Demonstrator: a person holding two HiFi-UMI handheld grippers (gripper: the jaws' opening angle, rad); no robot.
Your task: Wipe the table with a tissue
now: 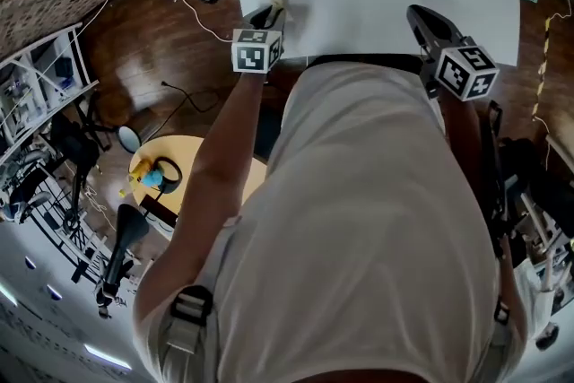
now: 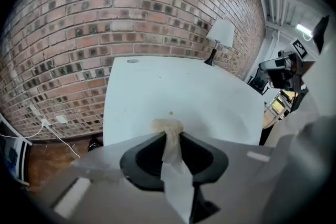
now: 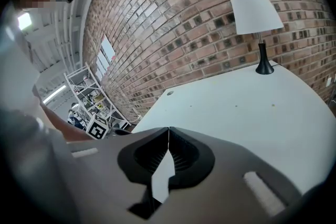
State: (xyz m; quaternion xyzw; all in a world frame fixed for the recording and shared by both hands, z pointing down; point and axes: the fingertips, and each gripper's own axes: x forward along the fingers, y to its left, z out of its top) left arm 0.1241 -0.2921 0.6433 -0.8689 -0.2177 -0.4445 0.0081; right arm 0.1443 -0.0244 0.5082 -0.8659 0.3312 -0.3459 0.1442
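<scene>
My left gripper [image 2: 171,135] clamps the tissue [image 2: 167,126], its wad poking past the tips, with the table [image 2: 205,86] just ahead and below.

Person wears a pale grey short-sleeved T-shirt [image 1: 359,220]. Grey webbing straps [image 1: 190,311] with black buckles at both shoulders. Left gripper [image 1: 273,10] and right gripper [image 1: 418,15]: black curved jaws with ribbed inner faces, grey body, each carrying a white cube with black square markers.
</scene>
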